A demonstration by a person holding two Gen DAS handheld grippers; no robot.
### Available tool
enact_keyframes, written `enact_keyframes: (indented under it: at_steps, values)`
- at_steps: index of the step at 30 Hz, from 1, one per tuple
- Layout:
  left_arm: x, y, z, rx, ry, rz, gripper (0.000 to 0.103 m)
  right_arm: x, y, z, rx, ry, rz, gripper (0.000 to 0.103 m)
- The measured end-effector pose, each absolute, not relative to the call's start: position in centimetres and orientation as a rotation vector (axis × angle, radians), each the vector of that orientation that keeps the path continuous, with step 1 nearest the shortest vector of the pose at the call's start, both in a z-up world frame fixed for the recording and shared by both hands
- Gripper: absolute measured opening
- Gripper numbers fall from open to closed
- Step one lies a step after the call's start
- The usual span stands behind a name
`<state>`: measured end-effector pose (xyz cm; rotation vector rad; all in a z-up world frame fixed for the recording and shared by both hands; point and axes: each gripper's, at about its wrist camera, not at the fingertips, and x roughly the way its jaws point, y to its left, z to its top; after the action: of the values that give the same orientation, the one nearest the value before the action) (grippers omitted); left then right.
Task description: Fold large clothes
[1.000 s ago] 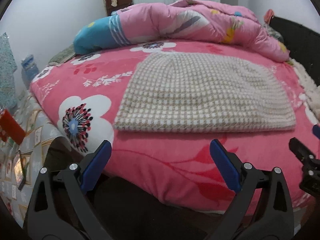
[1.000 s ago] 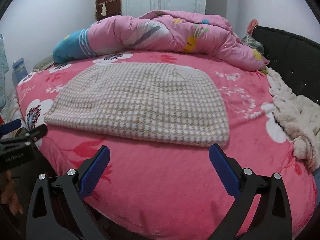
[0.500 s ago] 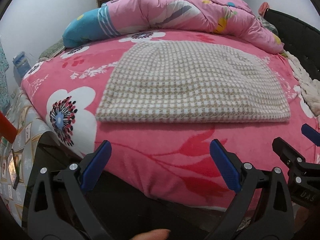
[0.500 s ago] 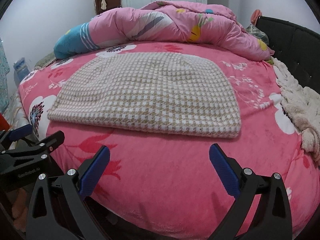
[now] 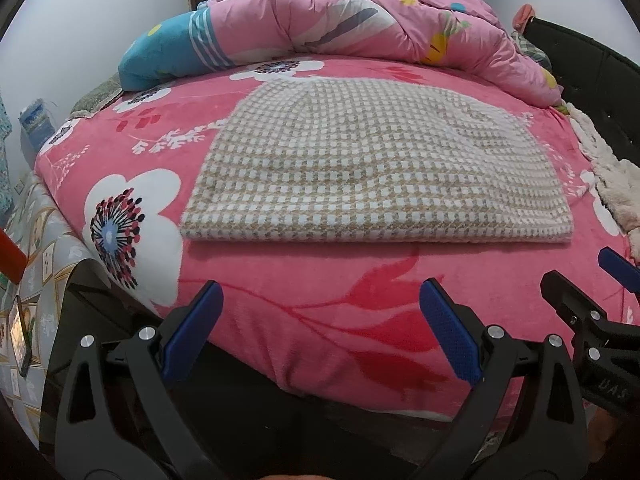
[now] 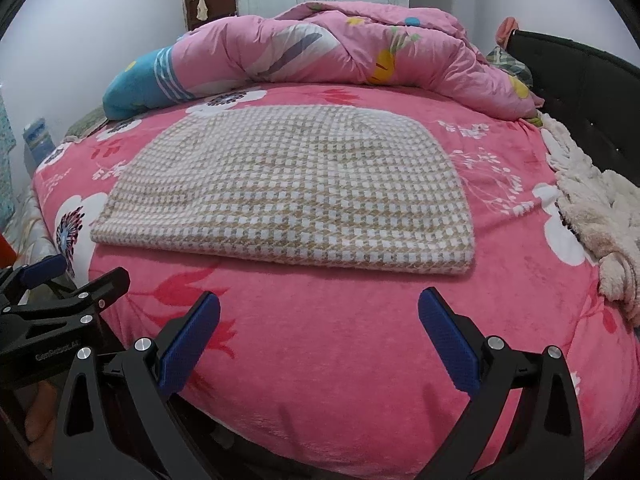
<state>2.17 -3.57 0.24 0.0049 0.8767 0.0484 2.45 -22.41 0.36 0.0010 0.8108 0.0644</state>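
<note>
**Both grippers spread wide at the foot of a pink bed, checked garment folded flat ahead**

A bed took up the room, covered in a plush pink floral blanket (image 5: 280, 292) with big white flowers and red tulip shapes in its fleecy pile.

The left gripper (image 5: 320, 320) hung over the near edge of the mattress with its jaws set wide and nothing between them; the pads (image 5: 448, 336) were blue with a fine ribbed grain, on black plastic arms with silver rivets. The right gripper (image 6: 320, 320) was just as wide and likewise empty, apart from the cloth.

Ahead of both, near but untouched, the checked garment (image 5: 372, 168) lay in the middle of the bed: a fuzzy weave in beige, white and grey checks, folded to a flat slab with a straight doubled near edge and rounded far corners. Behind it ran a puffy pink quilt (image 5: 380, 24), rolled into a long ridge with a blue striped end.

The left view caught a patterned cloth (image 5: 44, 264) hanging down the bed's left side, and the right gripper at its right edge. The right view showed more of the cream fleece throw (image 6: 592, 208), shaggy and bunched against the dark padded headboard (image 6: 580, 80), and the left gripper (image 6: 60, 276) at its own left edge.
</note>
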Motion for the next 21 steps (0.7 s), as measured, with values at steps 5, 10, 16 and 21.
enact_keyframes:
  at_steps: [5,10,16,21]
  values:
    - [2.17,-3.81,0.26,0.013,0.872,0.044,0.095,2.39,-22.55,0.42,0.003,0.810,0.060,0.097]
    - [2.08,-3.96,0.39,0.016,0.864,0.039,0.095,2.39,-22.41,0.46,-0.005,0.814,0.068,0.097]
    - [2.06,-3.98,0.42,0.019,0.860,0.034,0.095,2.35,-22.05,0.46,-0.012,0.817,0.073,0.097]
    - [2.04,-4.06,0.41,0.018,0.860,0.036,0.095,2.36,-21.91,0.54,-0.016,0.818,0.072,0.097]
